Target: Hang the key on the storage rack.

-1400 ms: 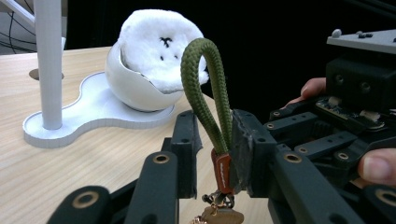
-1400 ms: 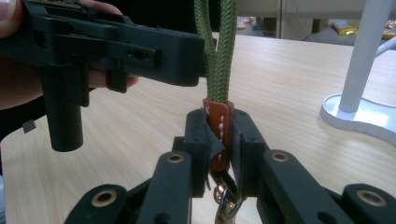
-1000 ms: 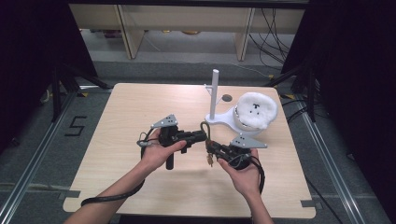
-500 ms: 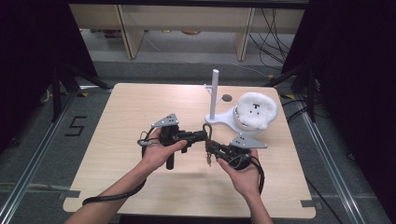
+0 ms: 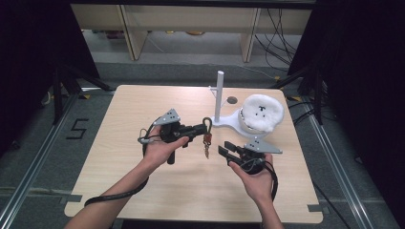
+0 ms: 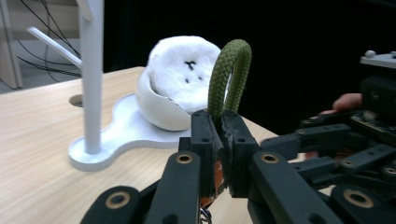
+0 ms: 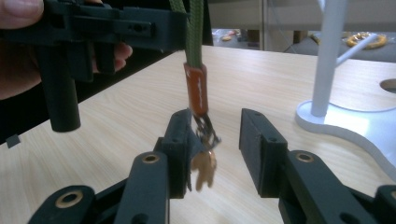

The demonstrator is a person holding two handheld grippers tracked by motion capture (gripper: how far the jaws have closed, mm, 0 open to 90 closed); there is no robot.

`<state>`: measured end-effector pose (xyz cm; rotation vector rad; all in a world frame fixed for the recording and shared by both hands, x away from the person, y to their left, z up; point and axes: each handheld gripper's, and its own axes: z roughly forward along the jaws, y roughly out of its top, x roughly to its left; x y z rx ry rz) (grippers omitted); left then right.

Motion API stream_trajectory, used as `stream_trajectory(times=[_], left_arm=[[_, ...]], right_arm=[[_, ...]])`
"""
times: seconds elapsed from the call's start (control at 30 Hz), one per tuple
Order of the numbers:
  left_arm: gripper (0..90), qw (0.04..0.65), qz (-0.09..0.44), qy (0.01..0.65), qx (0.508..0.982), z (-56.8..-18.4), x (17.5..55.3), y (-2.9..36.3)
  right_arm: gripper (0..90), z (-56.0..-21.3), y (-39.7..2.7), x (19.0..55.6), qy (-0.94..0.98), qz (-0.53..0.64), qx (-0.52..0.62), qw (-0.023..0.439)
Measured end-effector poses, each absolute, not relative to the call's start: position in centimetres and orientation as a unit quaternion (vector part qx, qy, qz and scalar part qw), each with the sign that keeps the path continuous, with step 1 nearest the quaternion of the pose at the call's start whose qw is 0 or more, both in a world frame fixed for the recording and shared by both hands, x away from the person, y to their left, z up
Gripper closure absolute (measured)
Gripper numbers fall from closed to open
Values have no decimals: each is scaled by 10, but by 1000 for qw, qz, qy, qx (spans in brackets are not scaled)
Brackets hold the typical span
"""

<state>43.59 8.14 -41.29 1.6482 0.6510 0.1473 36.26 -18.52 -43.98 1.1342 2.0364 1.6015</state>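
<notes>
Two grippers meet mid-surface: left gripper (image 5: 197,129) fingers pinch the green cord loop (image 6: 229,77), keys (image 7: 204,161) dangling; right gripper (image 7: 217,149) fingers gape. Hanging on the white stand (image 5: 219,98) probably follows.

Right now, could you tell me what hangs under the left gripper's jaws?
Under the left gripper, the green cord runs into an orange sleeve, then a key. The pinched stretch is hidden.

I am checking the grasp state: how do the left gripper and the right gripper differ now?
The left gripper is shut on the green cord loop; the right gripper is open and holds nothing. The left one carries the hanging keychain, while the right one's jaws flank the small key below. Both are black and hand-held above the table.
</notes>
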Motion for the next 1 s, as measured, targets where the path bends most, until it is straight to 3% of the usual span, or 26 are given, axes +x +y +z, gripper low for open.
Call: stream_trajectory(times=[1.0], left_arm=[[844,610,116,288,729,-403,487,79]], right_arm=[[624,-472,-236,341,701,512,453,204]])
